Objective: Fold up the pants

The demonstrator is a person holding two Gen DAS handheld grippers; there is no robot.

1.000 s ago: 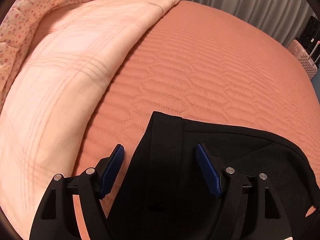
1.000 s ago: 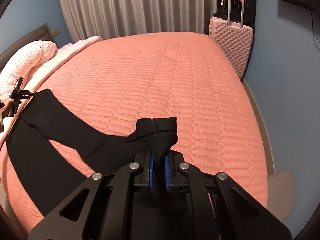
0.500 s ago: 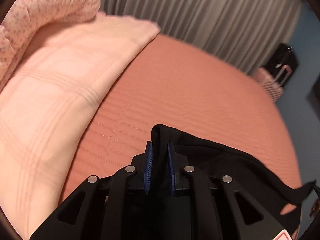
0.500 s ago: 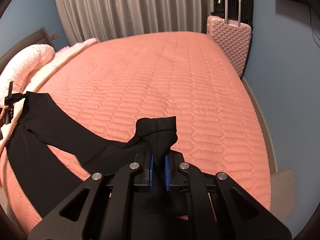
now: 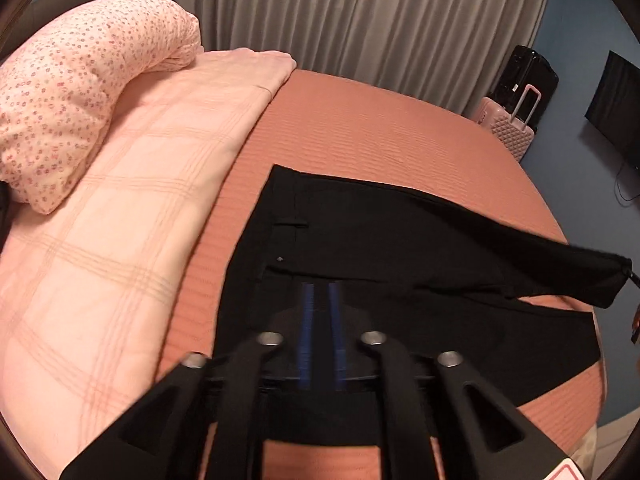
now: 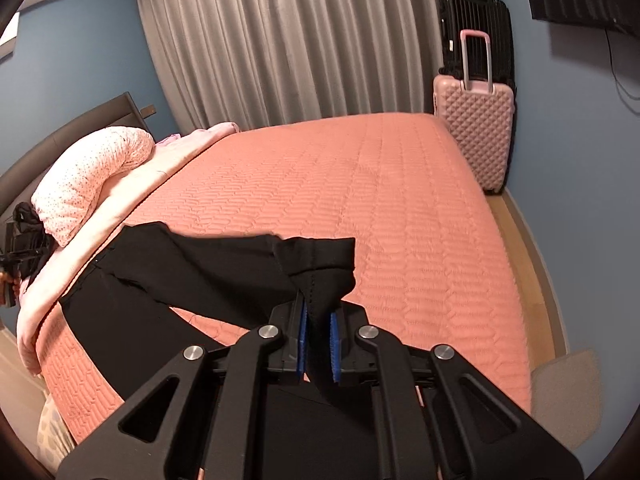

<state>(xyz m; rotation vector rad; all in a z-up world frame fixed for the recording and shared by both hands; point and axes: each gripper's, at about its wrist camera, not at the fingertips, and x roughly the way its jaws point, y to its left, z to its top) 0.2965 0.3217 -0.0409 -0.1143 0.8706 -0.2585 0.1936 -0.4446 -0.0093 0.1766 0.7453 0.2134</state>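
Observation:
Black pants (image 5: 400, 240) lie spread on the orange bedspread (image 5: 380, 132), waistband toward the pale blanket. My left gripper (image 5: 320, 292) hovers above the waist area, its jaws opening with a narrow gap between the blue pads and no fabric pinched. In the right wrist view the left gripper (image 6: 18, 248) sits at the far left, away from the pants (image 6: 180, 276). My right gripper (image 6: 318, 308) is shut on the hem end of one leg and holds it lifted off the bed. That raised leg end (image 5: 600, 280) shows at the right of the left wrist view.
A floral pillow (image 5: 80, 92) and a pale pink plaid blanket (image 5: 140, 208) cover the head of the bed. A pink suitcase (image 6: 474, 128) and a black suitcase (image 6: 476, 28) stand by the far corner. Grey curtains (image 6: 300, 40) hang behind; a dark screen (image 5: 616, 108) is on the wall.
The left gripper closed on the waistband, then pulled up and back and let it go; the waist now lies flat. The right gripper rose a little with the leg end.

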